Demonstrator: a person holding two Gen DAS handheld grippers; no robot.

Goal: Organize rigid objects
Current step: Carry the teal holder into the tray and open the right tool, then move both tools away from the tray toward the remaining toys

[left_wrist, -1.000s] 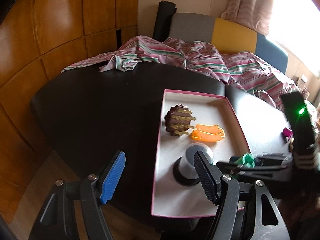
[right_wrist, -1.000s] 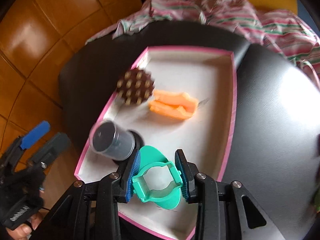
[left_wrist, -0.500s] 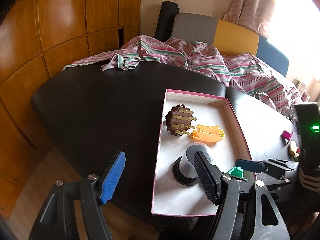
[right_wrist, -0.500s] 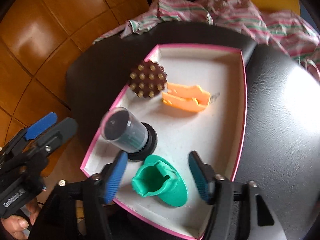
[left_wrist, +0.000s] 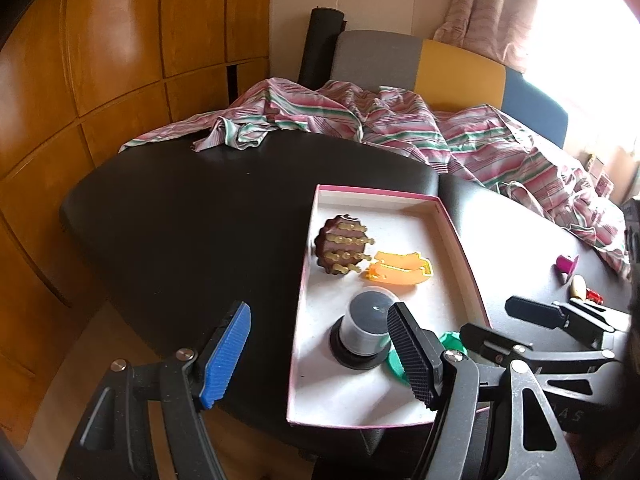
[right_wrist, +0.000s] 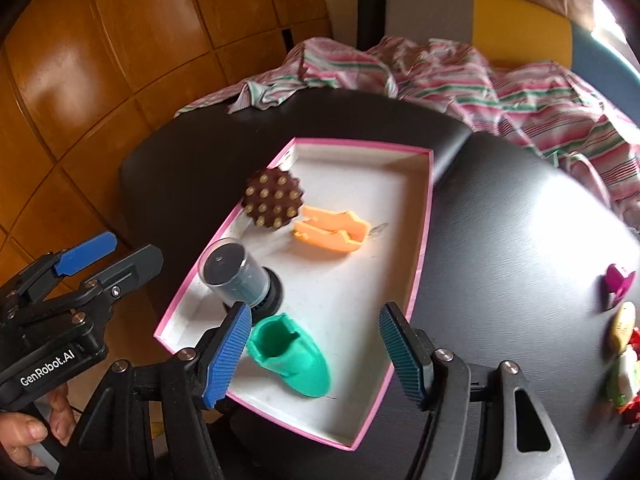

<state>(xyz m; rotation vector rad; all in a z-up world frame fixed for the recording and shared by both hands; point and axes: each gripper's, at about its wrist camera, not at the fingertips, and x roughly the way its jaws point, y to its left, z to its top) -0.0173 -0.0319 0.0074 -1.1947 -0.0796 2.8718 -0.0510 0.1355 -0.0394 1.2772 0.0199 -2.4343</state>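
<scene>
Step in hand, as I read it: placement of the green piece [right_wrist: 294,356] is done. It lies in the near end of the pink-rimmed tray [right_wrist: 420,264], just beside the black-based clear canister [right_wrist: 236,274], and nothing grips it.

Right gripper [right_wrist: 314,354]: fingers spread wide, empty, above the tray's near end with the green piece between and below the pads. I cannot tell whether the left pad touches the piece or only overlaps it in this view.

Left gripper [left_wrist: 320,354]: fingers also wide, holding nothing, hovering over the table edge at the tray's left side. It takes no part in the work at present.

Tray contents otherwise: brown studded disc [right_wrist: 274,198] and orange clip [right_wrist: 332,230] toward the middle, close together.

Still outside the tray, on the black table [right_wrist: 500,240] to my right: a magenta piece [right_wrist: 618,282], a pale oval piece [right_wrist: 622,326], and a blurred red, white and green cluster [right_wrist: 628,380] at the frame edge. I cannot identify these.

Next move, my judgement: swing the right gripper rightward to those loose items, likely the magenta one first since it sits nearest the tray. Needs fingers kept wide on approach, then lowered astride the piece before closing. Risk: the small pieces sit close together, so a finger may nudge a neighbour.
</scene>
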